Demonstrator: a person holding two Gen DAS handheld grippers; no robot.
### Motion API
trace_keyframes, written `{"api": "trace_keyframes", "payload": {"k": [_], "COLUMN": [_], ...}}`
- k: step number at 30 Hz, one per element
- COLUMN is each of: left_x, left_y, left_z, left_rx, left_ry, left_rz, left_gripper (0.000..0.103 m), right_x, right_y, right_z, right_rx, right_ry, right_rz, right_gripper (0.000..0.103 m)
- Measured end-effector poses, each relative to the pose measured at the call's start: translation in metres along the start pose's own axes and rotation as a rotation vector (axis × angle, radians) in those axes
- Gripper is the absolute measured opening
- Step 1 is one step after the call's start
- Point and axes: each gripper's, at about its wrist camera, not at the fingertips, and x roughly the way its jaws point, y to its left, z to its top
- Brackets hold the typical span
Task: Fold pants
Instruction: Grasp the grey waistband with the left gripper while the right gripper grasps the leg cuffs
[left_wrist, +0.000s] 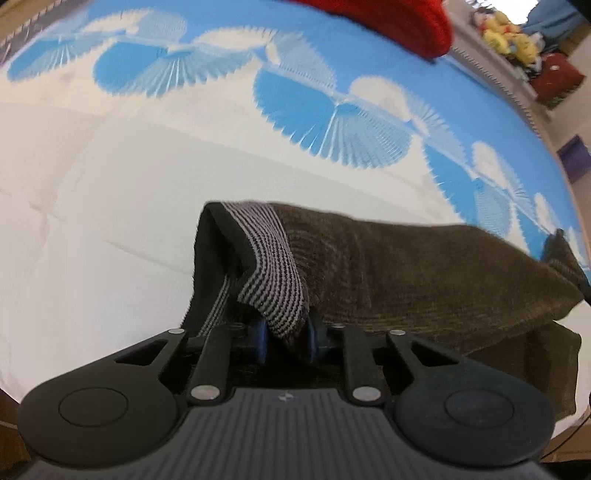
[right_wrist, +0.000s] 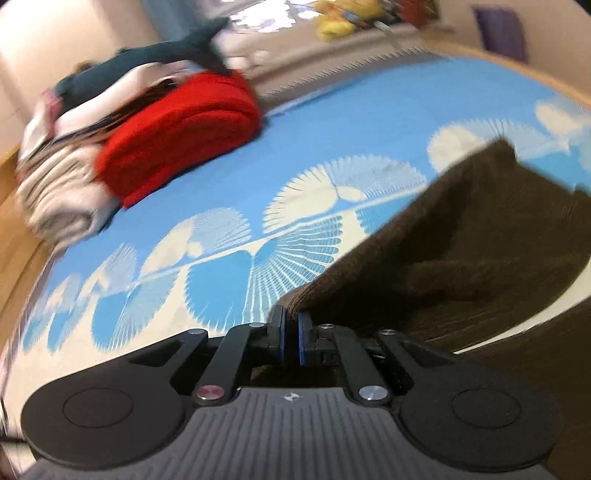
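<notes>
The left gripper (left_wrist: 286, 341) points forward and slightly down over the bed (left_wrist: 110, 206), its two blue-padded fingers (left_wrist: 260, 341) drawn in on the striped waistband (left_wrist: 273, 266) of the brown pants (left_wrist: 424, 273). The band rises out from between the fingers and folds over ahead of them, lifted off the bedcover. The brown cloth stretches away to the right of the fingers, with a second layer lying flat beneath it.

The right gripper (right_wrist: 291, 341) is tilted, so the bed runs at a slant in its view. Its fingers (right_wrist: 277, 338) are nearly together, pinching a ribbed edge of the pants (right_wrist: 461, 251) that comes up just ahead of the tips. The rest of the cloth hangs and spreads to the right of the fingers; this view is blurred.

Far ahead and left of the right fingers sits a folded red blanket (right_wrist: 184, 129) beside a pile of pale laundry (right_wrist: 62, 184). Yellow plush toys (left_wrist: 509, 35) rest on a shelf beyond the bed.
</notes>
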Motion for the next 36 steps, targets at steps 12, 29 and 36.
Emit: {"api": "trace_keyframes", "payload": {"k": [12,29,36], "left_x": [0.014,0.035,0.040], "left_y": [0.017,0.016,0.017], "left_z": [-0.012,0.002,0.004], "left_rx": [0.069,0.006,0.016], "left_ry": [0.133,0.164,0.173], "left_rz": [0.077,0.134,0.138], "left_gripper": [0.033,0.059,0.059], "right_x": [-0.060,0.006,0.071], "right_y": [-0.008,-0.061,-0.014], "right_z": [-0.099,-0.010,-0.014], "right_rx": [-0.471,-0.110,-0.256], "right_ry": [0.414,0.129,0.233], "right_rz": [0.148,-0.206,-0.307], "right_gripper": [0.007,0.048,0.052]}}
